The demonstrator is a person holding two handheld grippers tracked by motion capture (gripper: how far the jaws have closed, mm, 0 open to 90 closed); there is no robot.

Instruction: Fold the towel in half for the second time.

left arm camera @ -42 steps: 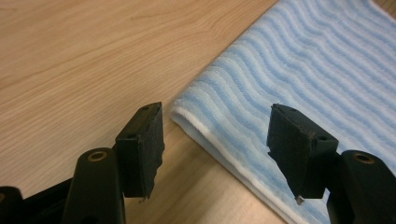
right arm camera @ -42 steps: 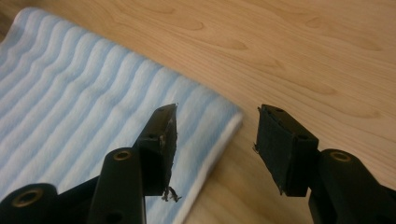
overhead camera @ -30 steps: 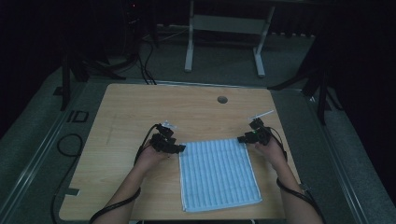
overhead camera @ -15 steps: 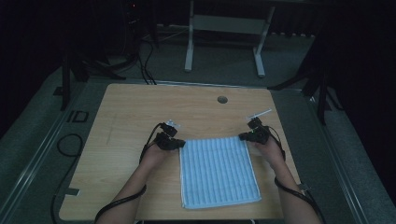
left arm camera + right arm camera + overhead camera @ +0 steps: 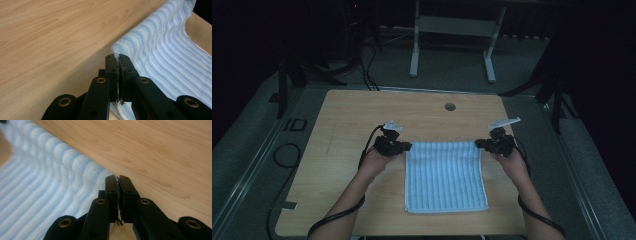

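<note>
Two grippers hold one light blue striped towel (image 5: 445, 176) by its far corners. The towel lies on the wooden surface (image 5: 337, 125), in the middle of its near half, with the near edge flat close to the near border. The left gripper (image 5: 404, 146) has its jaws closed on the far left corner; in the left gripper view the cloth (image 5: 160, 50) is pinched thin between the two black jaws and rises in a soft fold beyond them. The right gripper (image 5: 480, 143) has its jaws closed on the far right corner, and in the right gripper view the ribbed cloth (image 5: 50, 175) spreads to the left of the jaws. The far edge of the towel is stretched between the two grippers. A small round hole (image 5: 450, 106) is in the surface, far from the towel.
</note>
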